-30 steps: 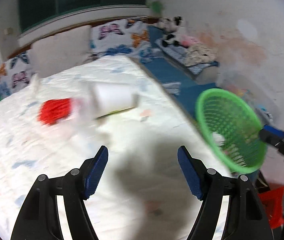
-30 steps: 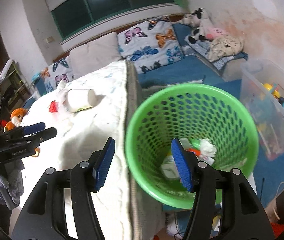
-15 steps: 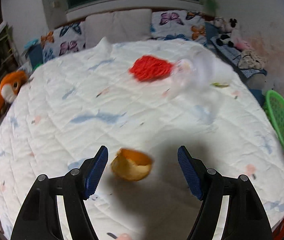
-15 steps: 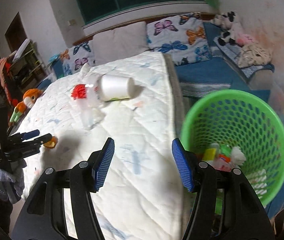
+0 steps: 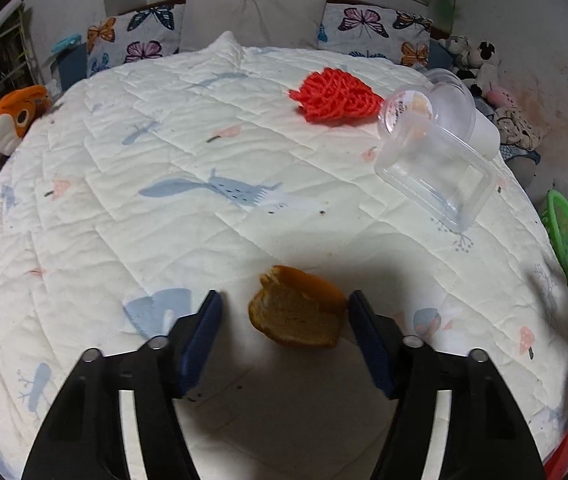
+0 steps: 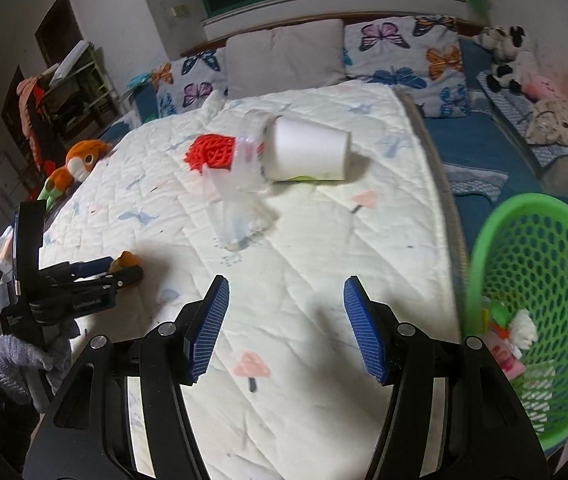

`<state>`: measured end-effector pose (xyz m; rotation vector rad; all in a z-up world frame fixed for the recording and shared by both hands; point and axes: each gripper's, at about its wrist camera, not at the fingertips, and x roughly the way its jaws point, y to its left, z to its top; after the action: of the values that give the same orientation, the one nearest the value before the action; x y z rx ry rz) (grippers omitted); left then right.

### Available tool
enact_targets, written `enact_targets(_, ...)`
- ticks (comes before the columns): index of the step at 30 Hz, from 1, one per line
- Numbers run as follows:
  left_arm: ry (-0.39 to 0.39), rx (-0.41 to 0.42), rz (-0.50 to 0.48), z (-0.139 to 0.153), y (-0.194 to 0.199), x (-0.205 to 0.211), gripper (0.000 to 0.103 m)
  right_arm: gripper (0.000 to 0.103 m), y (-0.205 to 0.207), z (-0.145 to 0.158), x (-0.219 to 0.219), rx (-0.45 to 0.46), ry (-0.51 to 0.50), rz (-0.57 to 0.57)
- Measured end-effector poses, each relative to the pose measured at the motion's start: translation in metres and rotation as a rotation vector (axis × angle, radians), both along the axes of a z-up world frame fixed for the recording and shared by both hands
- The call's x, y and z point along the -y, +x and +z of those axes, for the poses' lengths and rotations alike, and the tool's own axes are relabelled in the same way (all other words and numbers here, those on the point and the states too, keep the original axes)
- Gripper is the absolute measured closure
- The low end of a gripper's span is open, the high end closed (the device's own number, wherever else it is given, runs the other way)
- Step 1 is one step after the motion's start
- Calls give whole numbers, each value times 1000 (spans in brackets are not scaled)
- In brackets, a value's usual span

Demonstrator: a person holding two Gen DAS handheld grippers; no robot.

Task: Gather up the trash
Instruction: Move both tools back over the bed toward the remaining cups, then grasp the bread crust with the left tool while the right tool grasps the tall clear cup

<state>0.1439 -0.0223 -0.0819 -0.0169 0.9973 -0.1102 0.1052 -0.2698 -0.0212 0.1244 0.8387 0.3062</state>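
Some trash already lies in the green basket (image 6: 540, 312), the left gripper (image 5: 282, 312) is closing around an orange peel (image 5: 298, 312) (not yet pinched), the right gripper (image 6: 286, 320) gapes empty, and red netting (image 5: 334, 96), clear tub (image 5: 436, 164) and white cup (image 6: 308, 154) remain far off.

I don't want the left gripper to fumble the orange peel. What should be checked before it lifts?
1. Orange peel between the pads of the left gripper: ok, it lies on the quilt between them.
2. Grip: not ok yet; the jaws are closing, with a gap at the left pad; whether the right pad touches, cannot tell.
3. Quilt clear of the pads: cannot tell.
4. Green basket ready: ok, it stands open beside the bed, already holding some trash.
5. Right gripper free: ok, open and empty above the quilt.
6. Trash left: not ok, red net, clear container and white cup remain.
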Motion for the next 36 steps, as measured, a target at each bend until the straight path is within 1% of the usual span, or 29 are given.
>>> enact_targets(1,-4,2,-2,-1,0,2,49,43,3,-1,-4,-3,-2,7)
enact_targets(2,-12,5,-8,0,0,3,55,43,6,-2,-7,-6,-2,12)
enact_targets(3,-22,6,-14,0,0,3,59,43,9,-3,-10,-8,-1,17)
enact_targets(4,-26,8,-14,0,0,4,60,43,14,-4,-14,-11,-1,27)
enact_targets(6,-35,11,-20,1,-1,3,64,43,19,-4,-21,-11,-3,37)
enact_targets(10,-68,12,-25,4,-2,-3,68,43,36,-7,-36,-15,7,61)
enact_targets(13,-77,16,-28,7,-4,-6,70,43,50,-10,-46,-21,21,73)
enact_targets(22,-89,37,-42,15,-5,-15,72,45,91,-23,-66,-34,9,71)
enact_targets(24,-92,38,-44,16,-4,-17,73,50,99,-28,-69,-47,14,72)
enact_targets(26,-92,40,-47,17,-2,-16,73,54,103,-31,-69,-55,20,73)
enact_targets(28,-95,40,-51,18,-2,-16,73,66,105,-34,-71,-61,20,73)
enact_targets(29,-96,41,-53,18,-1,-15,73,69,105,-35,-71,-65,23,74)
enact_targets(30,-97,42,-56,19,-1,-14,74,76,104,-35,-70,-66,28,74)
enact_targets(31,-98,43,-59,20,0,-13,74,79,103,-35,-69,-66,29,76)
enact_targets(36,-101,54,-78,26,0,-5,75,80,88,-31,-57,-55,41,60)
